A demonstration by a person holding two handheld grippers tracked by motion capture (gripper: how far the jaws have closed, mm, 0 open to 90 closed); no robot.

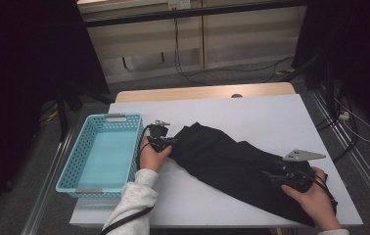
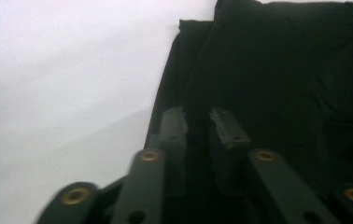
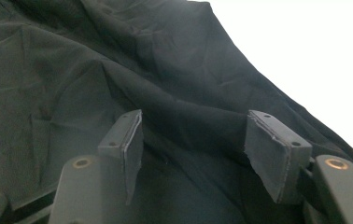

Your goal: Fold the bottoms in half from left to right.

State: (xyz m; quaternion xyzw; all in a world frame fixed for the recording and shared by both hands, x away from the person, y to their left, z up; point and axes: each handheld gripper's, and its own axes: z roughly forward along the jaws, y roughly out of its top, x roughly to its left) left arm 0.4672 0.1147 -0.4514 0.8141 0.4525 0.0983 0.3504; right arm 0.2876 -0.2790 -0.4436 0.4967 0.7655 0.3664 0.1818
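On the table [image 1: 251, 110]: black soft cloth garment [image 1: 232, 164], lying diagonally, crumpled.
Handling: light, limp; pinch an edge fold.
Left tool [image 2: 198, 122]: jaws narrow, cloth between.
Right tool [image 3: 202, 140]: jaws wide, over cloth.

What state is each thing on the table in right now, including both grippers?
Cloth: black, crumpled, lying flat on the table.
Basket: upright, empty.
Left gripper: jaws nearly shut, apparently pinching a cloth fold.
Right gripper: jaws wide open over the cloth.
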